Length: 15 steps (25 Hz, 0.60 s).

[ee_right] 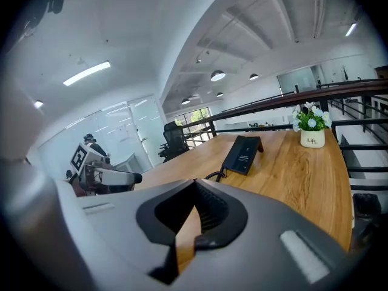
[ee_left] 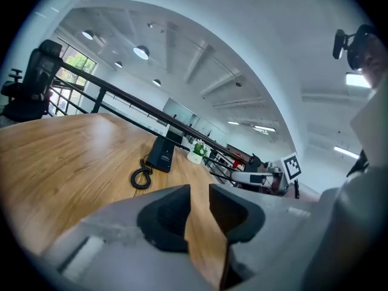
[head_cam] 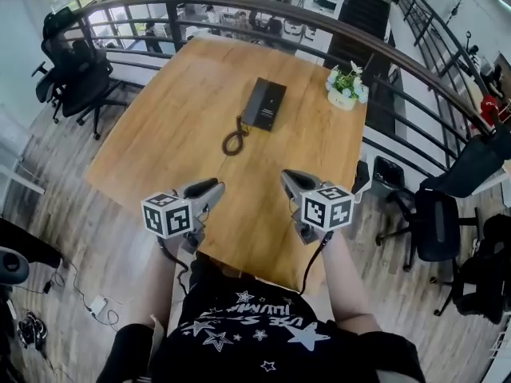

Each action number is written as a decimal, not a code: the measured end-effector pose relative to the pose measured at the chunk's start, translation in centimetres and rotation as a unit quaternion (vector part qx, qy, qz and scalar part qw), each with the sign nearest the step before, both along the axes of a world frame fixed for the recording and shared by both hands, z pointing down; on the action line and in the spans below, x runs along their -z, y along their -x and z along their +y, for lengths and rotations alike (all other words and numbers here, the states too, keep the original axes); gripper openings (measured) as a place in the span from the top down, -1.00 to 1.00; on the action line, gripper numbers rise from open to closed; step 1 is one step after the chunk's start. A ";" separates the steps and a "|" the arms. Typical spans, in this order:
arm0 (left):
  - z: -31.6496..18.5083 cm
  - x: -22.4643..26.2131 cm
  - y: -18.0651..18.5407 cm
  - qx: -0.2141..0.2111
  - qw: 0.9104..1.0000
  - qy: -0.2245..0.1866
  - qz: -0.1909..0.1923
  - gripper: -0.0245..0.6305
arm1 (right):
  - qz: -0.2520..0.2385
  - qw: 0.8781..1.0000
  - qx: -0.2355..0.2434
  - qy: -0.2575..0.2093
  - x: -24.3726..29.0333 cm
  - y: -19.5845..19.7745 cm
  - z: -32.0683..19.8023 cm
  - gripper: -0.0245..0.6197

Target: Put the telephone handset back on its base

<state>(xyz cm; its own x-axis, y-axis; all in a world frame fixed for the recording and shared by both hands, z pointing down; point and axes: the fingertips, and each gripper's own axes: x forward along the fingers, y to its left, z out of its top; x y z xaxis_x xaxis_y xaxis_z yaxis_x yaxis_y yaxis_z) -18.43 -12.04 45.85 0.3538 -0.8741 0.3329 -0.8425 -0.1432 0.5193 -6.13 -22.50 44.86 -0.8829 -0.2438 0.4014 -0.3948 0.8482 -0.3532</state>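
Altogether one telephone (head_cam: 264,103), two hand-held grippers (head_cam: 215,187) (head_cam: 287,177) (left jaws apart)

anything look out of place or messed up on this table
Nothing stands out. The telephone sits on the table with its coiled cord bunched at its near end, and the flower pot stands upright. Whether the handset is seated on it is too small to tell.

Open-plan office on an upper level: a large light-wood meeting table (head_cam: 176,134) carries a black desk telephone (head_cam: 264,103), black swivel office chairs (head_cam: 76,74) flank it, and a curved dark metal railing (head_cam: 319,24) rings the floor.
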 end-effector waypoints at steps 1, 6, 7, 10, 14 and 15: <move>1.0 -0.3 -0.6 0.013 1.000 -0.001 0.003 0.61 | -0.001 1.000 0.008 0.001 -0.3 -0.2 0.5 0.93; 5.7 -1.8 -3.1 0.043 0.999 0.008 0.003 0.73 | -0.009 0.999 0.038 0.008 -1.2 0.0 2.7 0.93; 6.3 -2.0 -3.2 0.050 0.999 0.010 0.001 0.77 | -0.009 0.999 0.044 0.009 -1.3 0.2 3.0 0.93; 7.5 -1.7 -2.8 0.076 0.997 0.015 0.008 0.88 | -0.011 0.998 0.057 0.016 -1.5 1.0 3.2 0.93; 10.3 -1.2 -2.9 0.099 0.995 0.023 0.005 0.92 | -0.023 0.997 0.068 0.019 -0.9 1.6 4.2 0.93; 11.6 -1.3 -3.1 0.105 0.994 0.022 0.003 0.92 | -0.028 0.997 0.074 0.012 -0.7 1.7 5.1 0.93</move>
<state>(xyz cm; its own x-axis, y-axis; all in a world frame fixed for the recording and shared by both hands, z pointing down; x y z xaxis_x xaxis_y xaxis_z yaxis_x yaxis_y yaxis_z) -15.36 -0.47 47.19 0.1676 -0.9132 0.3715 -0.8487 0.0581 0.5256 -7.82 -17.44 45.53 -0.9297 -0.1002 0.3543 -0.2449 0.8869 -0.3918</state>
